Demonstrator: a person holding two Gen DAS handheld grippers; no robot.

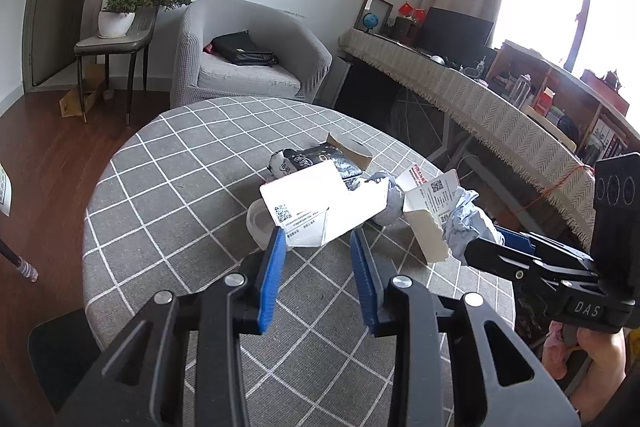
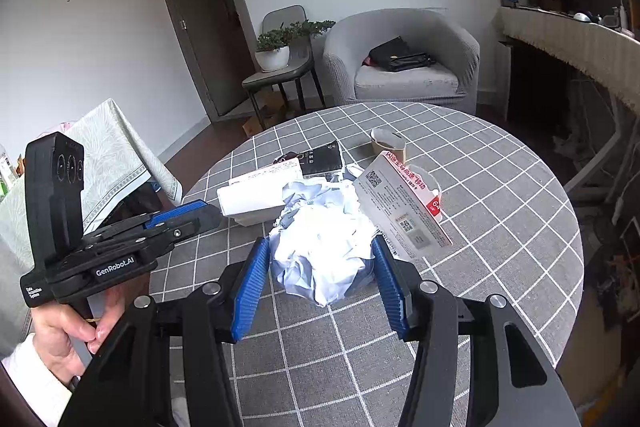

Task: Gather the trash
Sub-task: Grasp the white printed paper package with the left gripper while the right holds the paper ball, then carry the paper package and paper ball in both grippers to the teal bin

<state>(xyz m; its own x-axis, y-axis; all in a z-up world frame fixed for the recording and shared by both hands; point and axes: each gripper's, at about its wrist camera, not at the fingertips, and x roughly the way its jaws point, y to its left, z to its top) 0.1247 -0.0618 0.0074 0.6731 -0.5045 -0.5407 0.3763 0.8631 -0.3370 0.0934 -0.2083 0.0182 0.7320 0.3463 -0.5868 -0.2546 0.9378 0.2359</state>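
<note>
A heap of trash lies on the round checked table (image 1: 168, 195). A white torn envelope (image 1: 320, 203) lies just beyond my left gripper (image 1: 318, 239), which is open with a blue pad on each side of its near edge. A crumpled pale-blue paper ball (image 2: 324, 243) sits between the pads of my right gripper (image 2: 322, 247), which is open around it; whether the pads touch it I cannot tell. The ball also shows in the left wrist view (image 1: 468, 223). A white card with red print (image 2: 404, 207), a black foil pouch (image 2: 322, 159) and a brown paper cup (image 2: 388, 143) lie behind.
A grey armchair (image 1: 248, 55) with a black bag stands behind the table. A chair with a potted plant (image 1: 120, 15) is to its left. A long desk with a fringed cloth (image 1: 480, 99) runs along the right. A cloth-covered stand (image 2: 100, 155) is at the left.
</note>
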